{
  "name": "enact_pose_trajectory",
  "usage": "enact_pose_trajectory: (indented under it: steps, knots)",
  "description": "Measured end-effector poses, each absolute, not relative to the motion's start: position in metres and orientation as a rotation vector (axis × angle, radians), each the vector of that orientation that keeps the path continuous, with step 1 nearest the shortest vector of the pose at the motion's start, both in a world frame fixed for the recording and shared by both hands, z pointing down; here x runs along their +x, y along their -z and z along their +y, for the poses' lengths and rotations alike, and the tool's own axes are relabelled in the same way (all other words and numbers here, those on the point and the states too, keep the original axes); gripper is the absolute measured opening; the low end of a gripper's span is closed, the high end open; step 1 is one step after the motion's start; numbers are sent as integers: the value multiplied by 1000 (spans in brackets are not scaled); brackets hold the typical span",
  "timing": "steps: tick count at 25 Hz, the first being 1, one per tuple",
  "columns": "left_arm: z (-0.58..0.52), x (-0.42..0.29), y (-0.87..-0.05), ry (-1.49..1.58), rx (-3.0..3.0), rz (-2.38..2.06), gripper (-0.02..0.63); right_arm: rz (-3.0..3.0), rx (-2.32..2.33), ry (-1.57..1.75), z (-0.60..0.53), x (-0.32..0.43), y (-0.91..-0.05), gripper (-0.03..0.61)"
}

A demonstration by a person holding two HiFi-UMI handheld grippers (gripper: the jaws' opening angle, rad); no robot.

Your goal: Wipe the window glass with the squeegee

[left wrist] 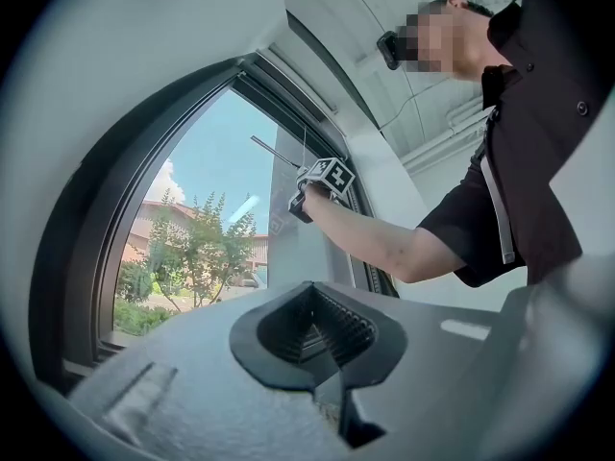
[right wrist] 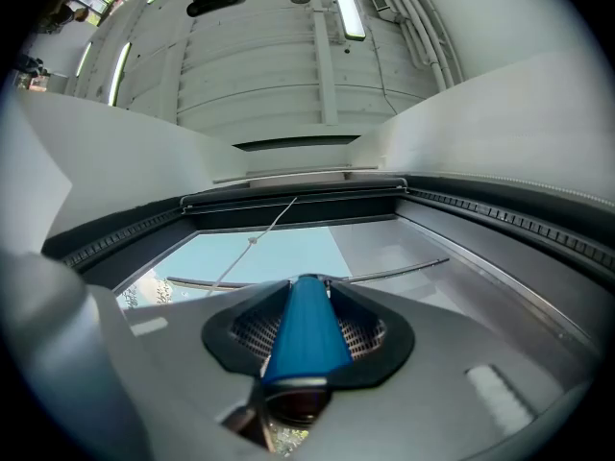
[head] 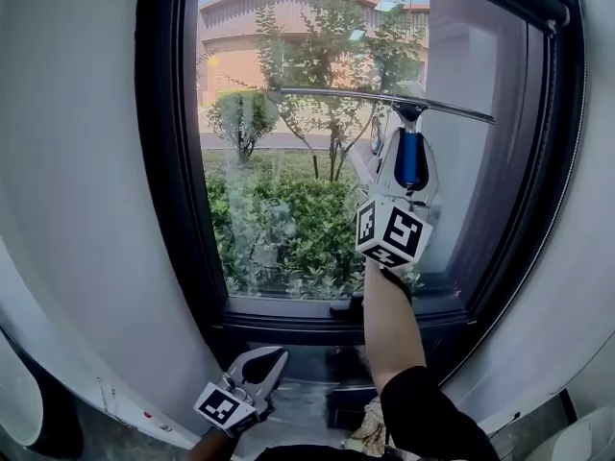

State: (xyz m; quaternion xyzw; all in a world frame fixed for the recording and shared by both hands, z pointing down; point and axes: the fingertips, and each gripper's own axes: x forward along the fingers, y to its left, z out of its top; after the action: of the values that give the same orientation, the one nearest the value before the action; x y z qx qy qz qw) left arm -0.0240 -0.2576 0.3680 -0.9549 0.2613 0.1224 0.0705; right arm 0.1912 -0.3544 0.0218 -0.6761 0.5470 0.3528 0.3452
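The right hand-held gripper (head: pixel 410 154) clamps the squeegee (head: pixel 382 99) by its blue handle, the blade seemingly on the window glass (head: pixel 288 171) at 1 o'clock. The left hand-held gripper (head: pixel 263 365), closed and empty, hangs at 7 o'clock. Smears lower down suggest most of the pane remains.

Window glass (head: pixel 279 190), squeegee (head: pixel 370 96) across it

The right gripper (head: pixel 409 147) is held up at the dark-framed window glass (head: pixel 288 181), its jaws clamped on a blue-handled squeegee (head: pixel 384 101). The squeegee's long metal blade lies across the upper right of the pane, tilted down to the right. The left gripper (head: pixel 274 361) hangs low at near left, below the black sill (head: pixel 279 317).
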Motion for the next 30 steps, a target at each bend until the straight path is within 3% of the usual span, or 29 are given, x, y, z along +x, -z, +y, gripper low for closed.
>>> enact_pose_trajectory:
  steps: [30]
  knots:
    - [-270,-6,-391,-336,-2926,752,-2,1436,-1774,-956,-354,190,-62,130]
